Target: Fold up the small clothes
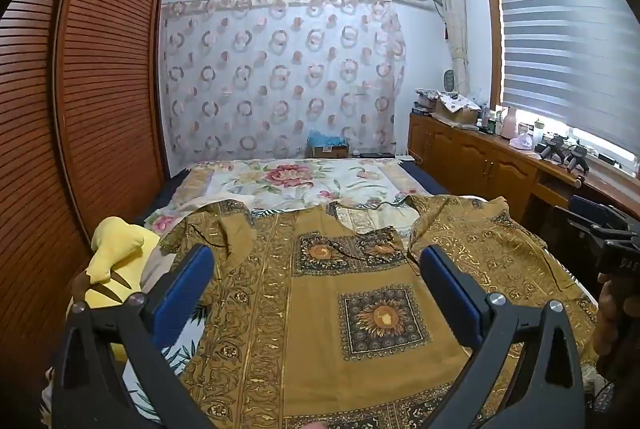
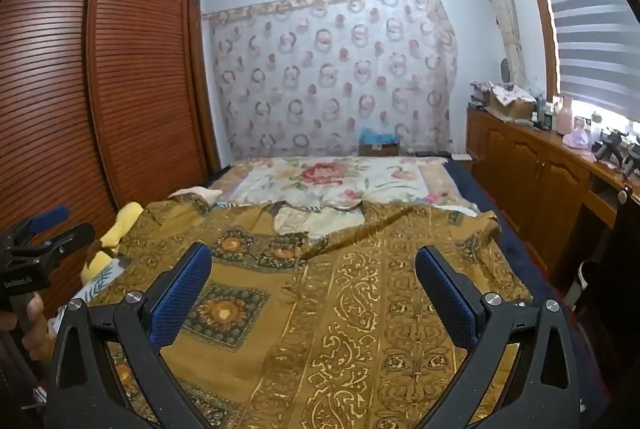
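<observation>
1. We've got the left gripper point(image 1: 316, 265) with jaws spread wide, nothing between them, hovering over the shirt point(image 1: 340, 309).
2. Same for our right gripper point(image 2: 314, 265): wide open, empty.
3. Shirt lies flat on the bed point(image 1: 280, 181), collar at 12 o'clock.
4. Yellow plush point(image 1: 116, 269) at 9 o'clock.
5. Curtain point(image 1: 280, 77) at the far wall.
</observation>
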A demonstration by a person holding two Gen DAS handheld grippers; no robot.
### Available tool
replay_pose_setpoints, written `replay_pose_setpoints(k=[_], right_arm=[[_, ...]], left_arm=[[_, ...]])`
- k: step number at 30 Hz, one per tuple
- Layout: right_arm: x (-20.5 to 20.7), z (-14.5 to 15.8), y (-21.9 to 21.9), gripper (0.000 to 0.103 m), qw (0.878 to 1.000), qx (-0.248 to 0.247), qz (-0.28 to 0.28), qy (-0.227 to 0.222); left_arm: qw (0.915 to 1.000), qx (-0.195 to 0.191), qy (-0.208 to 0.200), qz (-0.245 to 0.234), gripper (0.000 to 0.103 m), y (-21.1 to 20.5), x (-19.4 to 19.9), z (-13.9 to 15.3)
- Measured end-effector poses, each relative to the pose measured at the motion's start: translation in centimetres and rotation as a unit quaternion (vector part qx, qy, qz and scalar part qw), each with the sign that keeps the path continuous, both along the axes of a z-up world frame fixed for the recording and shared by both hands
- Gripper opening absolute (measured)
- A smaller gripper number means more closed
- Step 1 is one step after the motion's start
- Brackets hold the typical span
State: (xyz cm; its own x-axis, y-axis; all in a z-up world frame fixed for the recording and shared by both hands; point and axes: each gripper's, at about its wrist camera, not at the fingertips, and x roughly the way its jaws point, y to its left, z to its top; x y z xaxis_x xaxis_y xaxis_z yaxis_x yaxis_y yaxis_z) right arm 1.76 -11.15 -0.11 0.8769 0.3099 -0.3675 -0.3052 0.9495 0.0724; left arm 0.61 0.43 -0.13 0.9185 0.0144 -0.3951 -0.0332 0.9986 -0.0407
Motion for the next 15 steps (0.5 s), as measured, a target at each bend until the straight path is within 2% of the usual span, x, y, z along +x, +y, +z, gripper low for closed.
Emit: replay_pose_setpoints(k=[1,15], right_arm=[[-0.1,0.0,0.1,0.103,1.000,0.001,0.001,-0.002],[-0.4,0.3,1.9,0.103,1.000,0.001,0.001,0.000]], left_arm=[[0.9998,0.007,-0.019,-0.002,0.103,-0.6,-0.6,0.1],[0.9998,0.008,-0.018,0.000,0.103,-0.6,-0.9,0.7]])
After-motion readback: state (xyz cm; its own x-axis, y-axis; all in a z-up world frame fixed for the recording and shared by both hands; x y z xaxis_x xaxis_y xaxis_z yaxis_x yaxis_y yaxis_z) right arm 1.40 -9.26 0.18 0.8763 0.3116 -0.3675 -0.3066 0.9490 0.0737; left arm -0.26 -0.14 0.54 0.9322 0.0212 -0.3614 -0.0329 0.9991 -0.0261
